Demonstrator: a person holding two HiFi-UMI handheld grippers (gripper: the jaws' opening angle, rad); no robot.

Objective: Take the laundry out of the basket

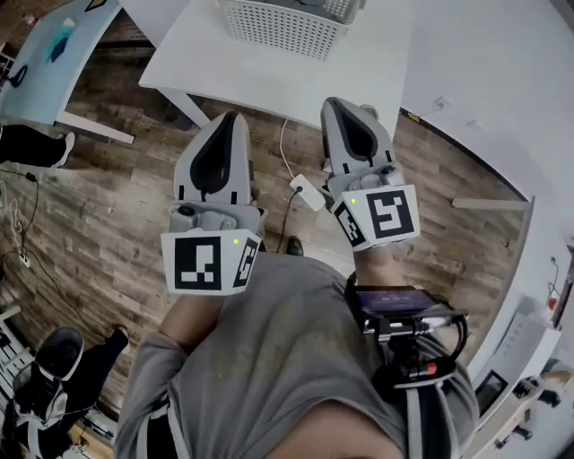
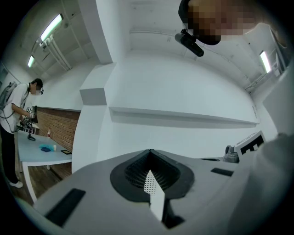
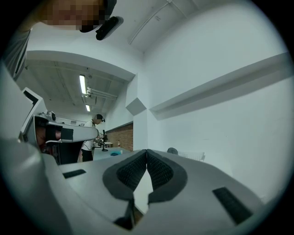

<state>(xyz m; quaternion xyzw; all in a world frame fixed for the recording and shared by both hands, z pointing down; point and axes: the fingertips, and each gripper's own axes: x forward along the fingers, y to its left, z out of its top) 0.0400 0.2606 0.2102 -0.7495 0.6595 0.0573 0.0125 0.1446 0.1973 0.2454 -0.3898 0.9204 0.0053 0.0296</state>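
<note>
While the grey left gripper and right gripper are each pressed fully together on nothing, the job looks to be at the approach, with no laundry lifted yet. The white perforated plastic basket stands on the white table at twelve o'clock, well apart from both tips. Its near wall runs roughly nine-to-three and its mouth faces up, the contents cut off. Next move: reach forward and part the jaws.

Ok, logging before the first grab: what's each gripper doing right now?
Left gripper: closed, holding nothing.
Right gripper: closed, holding nothing.
</note>
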